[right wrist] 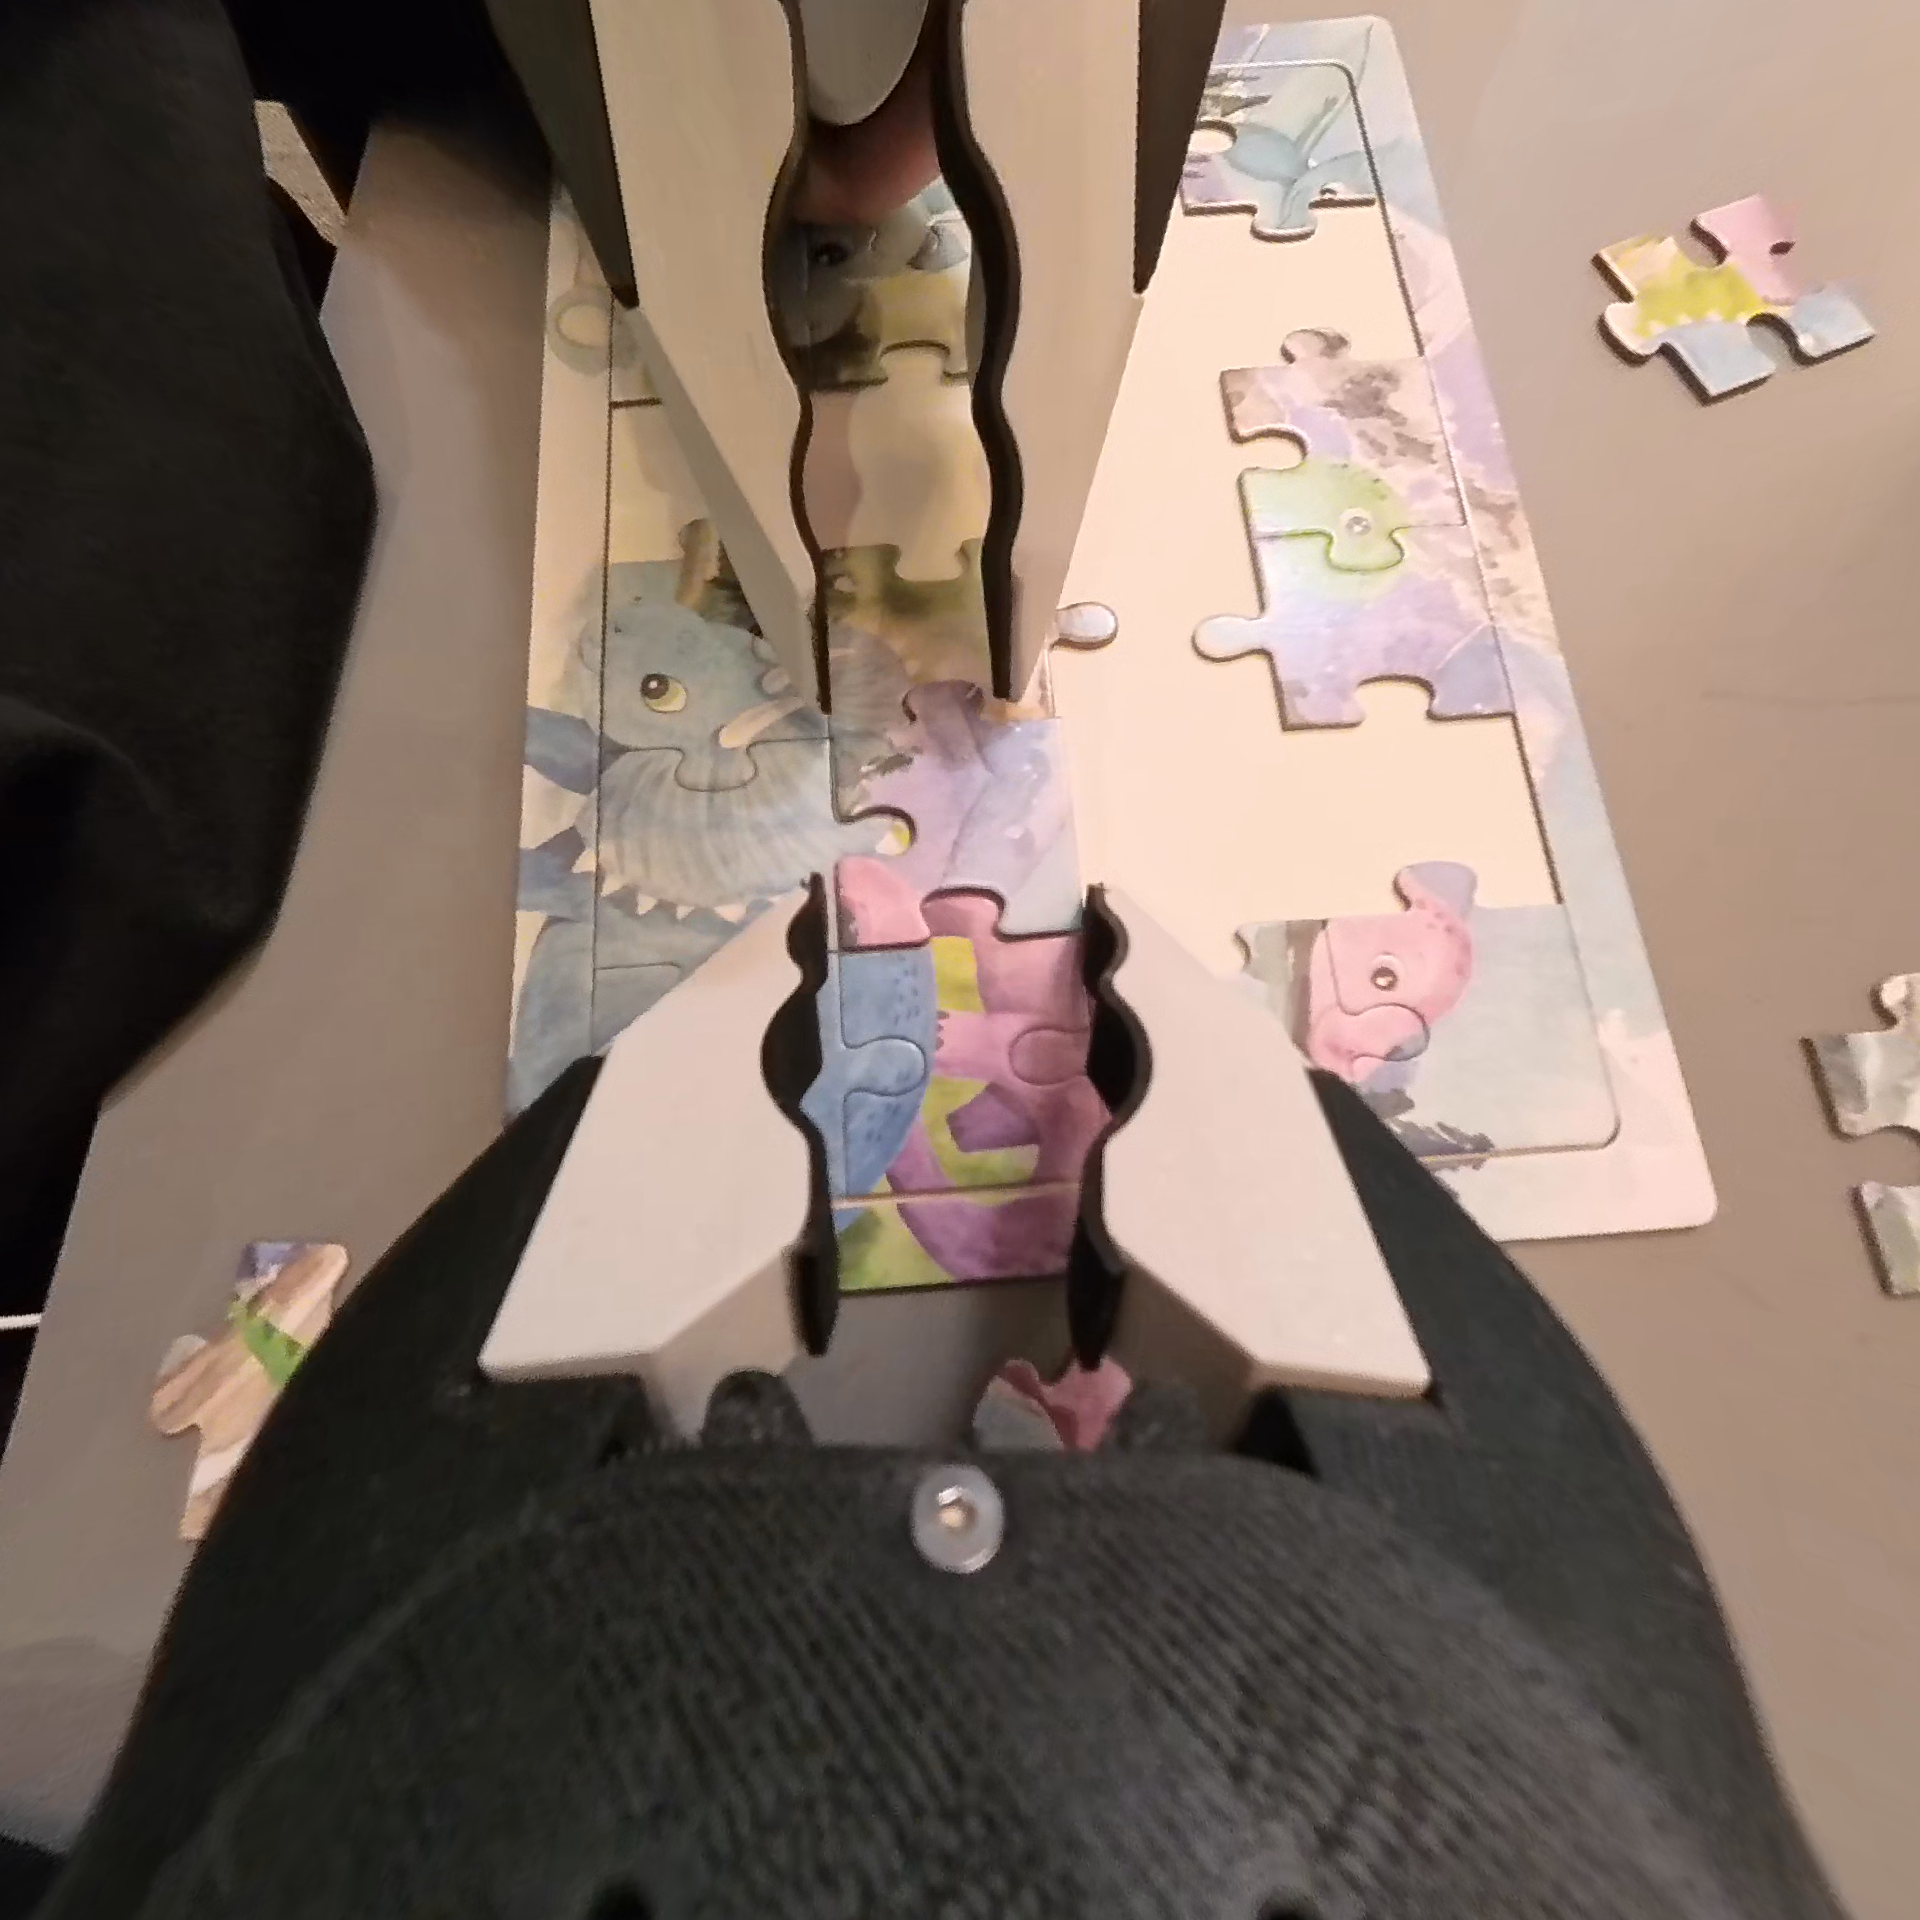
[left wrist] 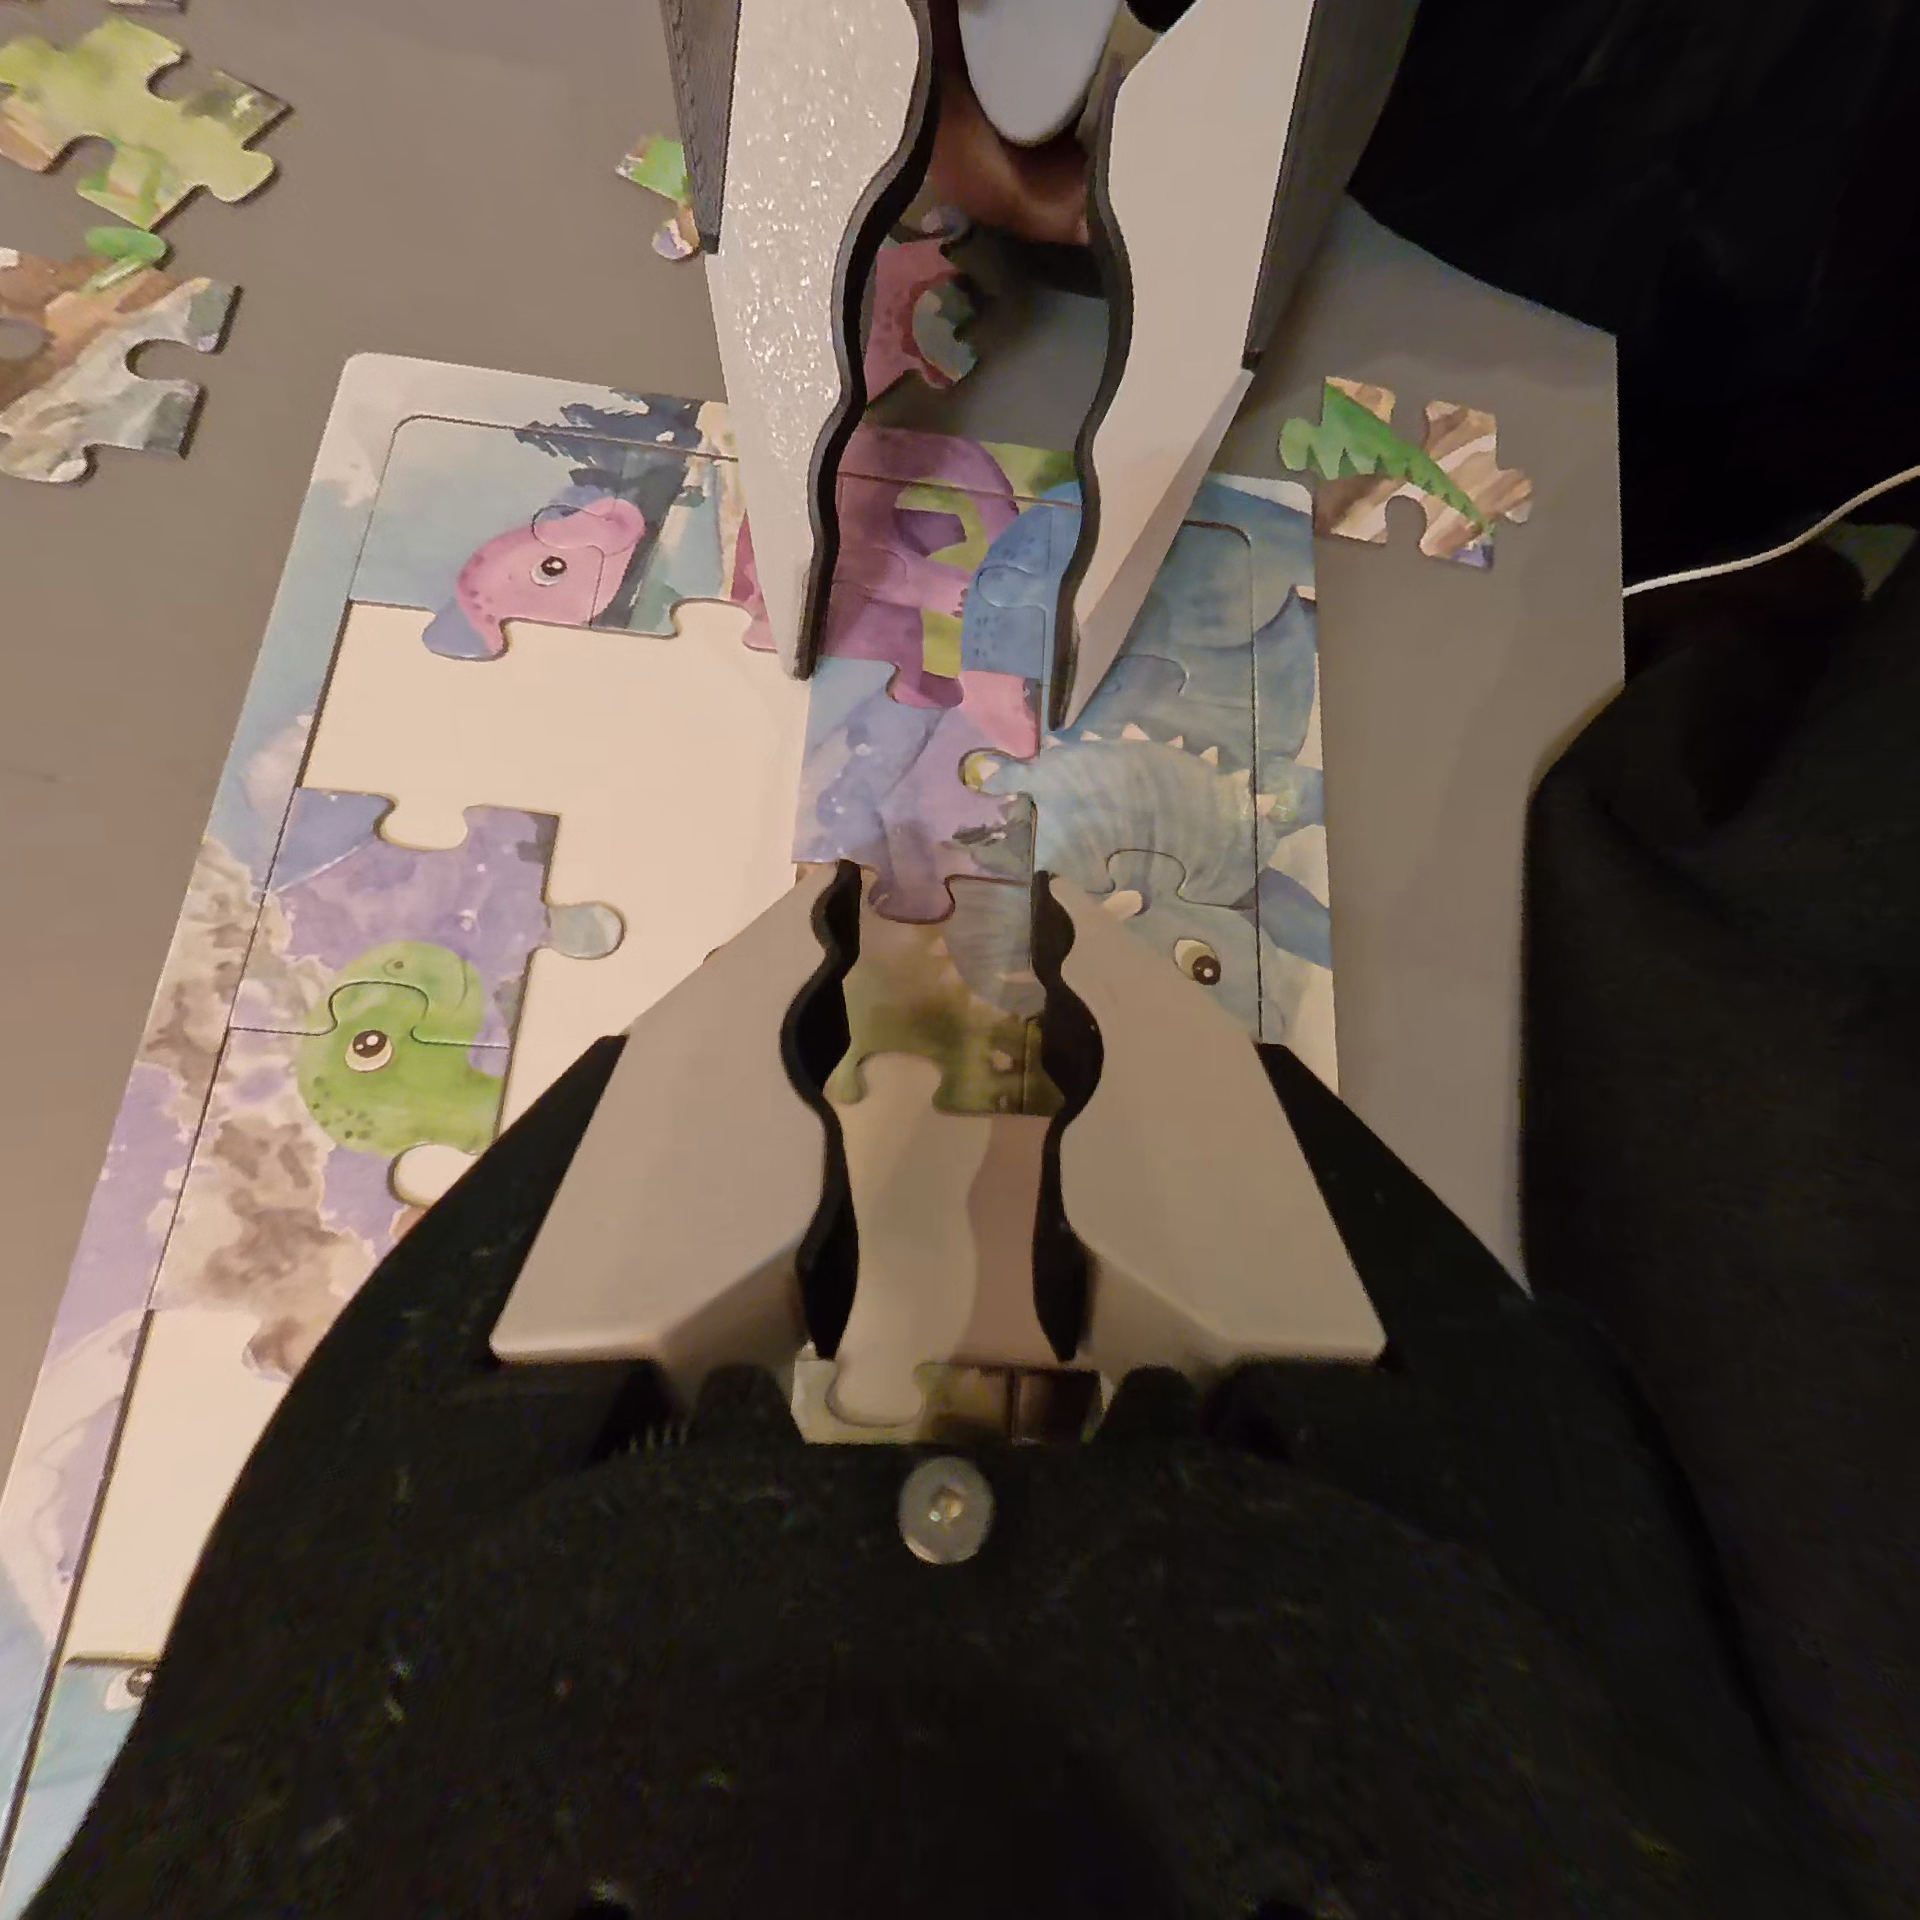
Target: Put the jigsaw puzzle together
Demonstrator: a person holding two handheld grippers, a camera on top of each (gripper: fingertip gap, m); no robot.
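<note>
The puzzle tray [left wrist: 623, 748] lies on a grey table, partly filled with dinosaur-picture pieces; it also shows in the right wrist view [right wrist: 1164, 727]. My left gripper [left wrist: 940, 883] is open, its tips low over the fitted pieces by the blue dinosaur [left wrist: 1174, 831]. My right gripper [left wrist: 935, 691] faces it from the far side, also open. A purple-blue piece [left wrist: 914, 769] lies in the tray between the two pairs of tips. In the right wrist view my right gripper [right wrist: 956, 894] is open over the purple dinosaur pieces [right wrist: 997, 1070], with the left gripper [right wrist: 912, 694] opposite. Neither holds a piece.
Loose pieces lie on the table: a green one [left wrist: 135, 114], a brown-grey one [left wrist: 94, 364], a green-brown one [left wrist: 1413, 473], a pink one [left wrist: 920, 312], a pastel one [right wrist: 1735, 312]. Dark fabric [left wrist: 1714, 935] and a white cable [left wrist: 1766, 551] lie beyond the table edge. My hands' fingertips stand some 4 cm from each other.
</note>
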